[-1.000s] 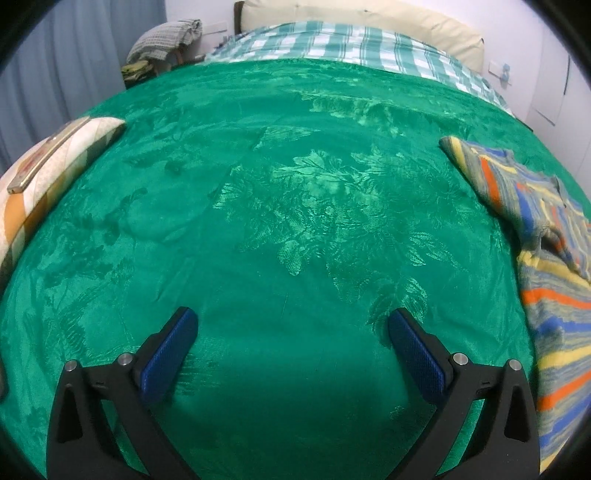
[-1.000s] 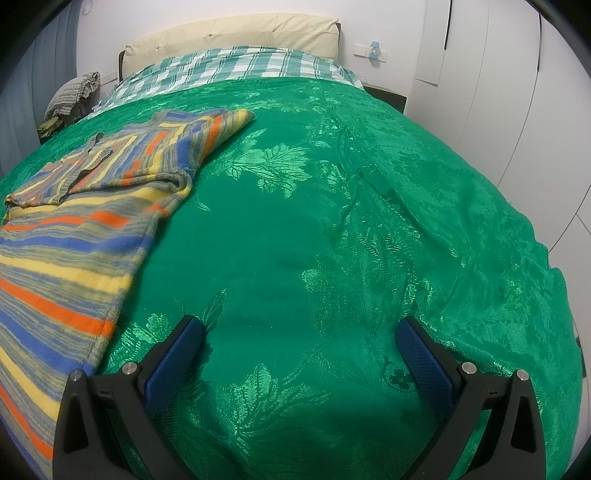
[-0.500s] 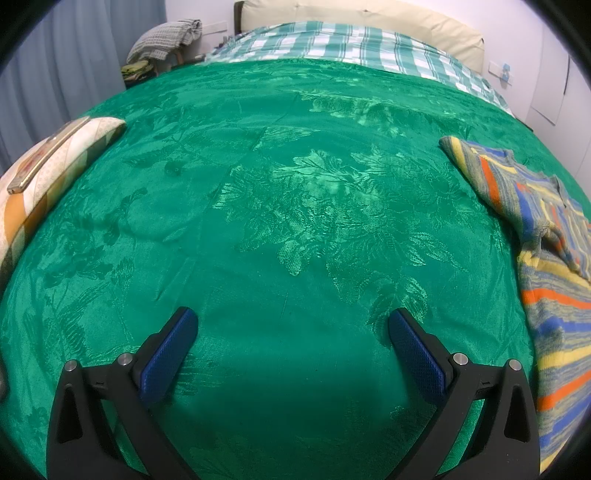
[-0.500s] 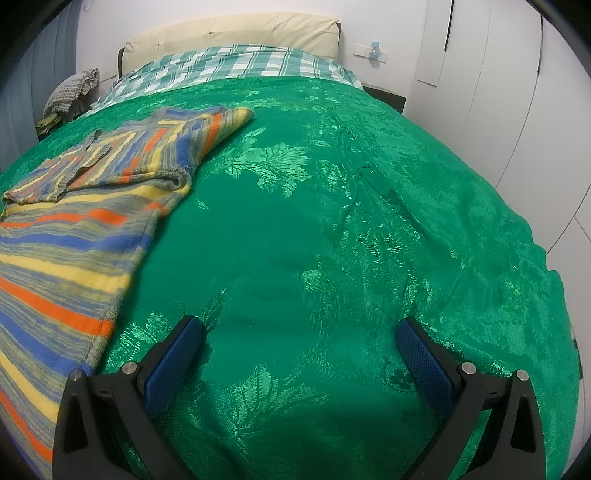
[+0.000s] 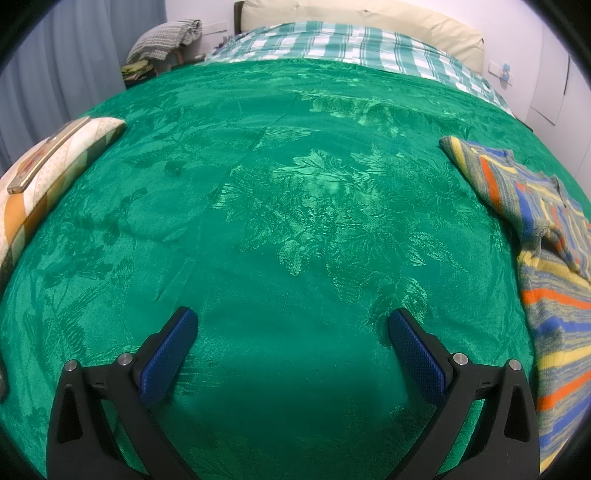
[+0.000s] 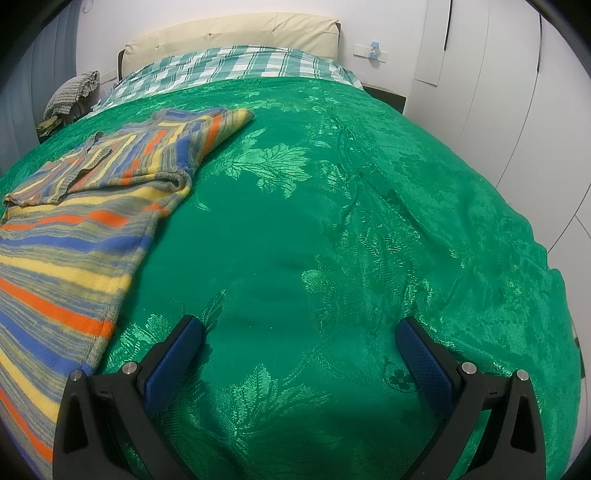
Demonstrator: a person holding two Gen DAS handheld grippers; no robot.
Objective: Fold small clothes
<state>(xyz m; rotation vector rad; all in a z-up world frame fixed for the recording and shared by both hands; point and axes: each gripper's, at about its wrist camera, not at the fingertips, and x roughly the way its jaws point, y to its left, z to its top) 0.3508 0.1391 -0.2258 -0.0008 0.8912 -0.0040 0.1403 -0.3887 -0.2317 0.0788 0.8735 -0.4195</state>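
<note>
A striped knit garment (image 6: 74,229) in blue, yellow, orange and grey lies flat on the green bedspread (image 6: 332,221), with its upper part folded over. It is at the left in the right wrist view and at the right edge in the left wrist view (image 5: 546,266). My left gripper (image 5: 291,332) is open and empty over bare bedspread (image 5: 277,206), left of the garment. My right gripper (image 6: 299,339) is open and empty, just right of the garment's edge.
A patterned pillow (image 5: 48,173) with a flat bar on it lies at the bed's left edge. A checked sheet (image 6: 229,66) and cream headboard (image 6: 236,33) are at the far end. A chair with clothes (image 5: 162,44) stands far left. White wardrobe doors (image 6: 517,92) are on the right.
The right wrist view has shifted slightly, so the garment sits a little further left in it. The left gripper has barely moved. Both stay open.
</note>
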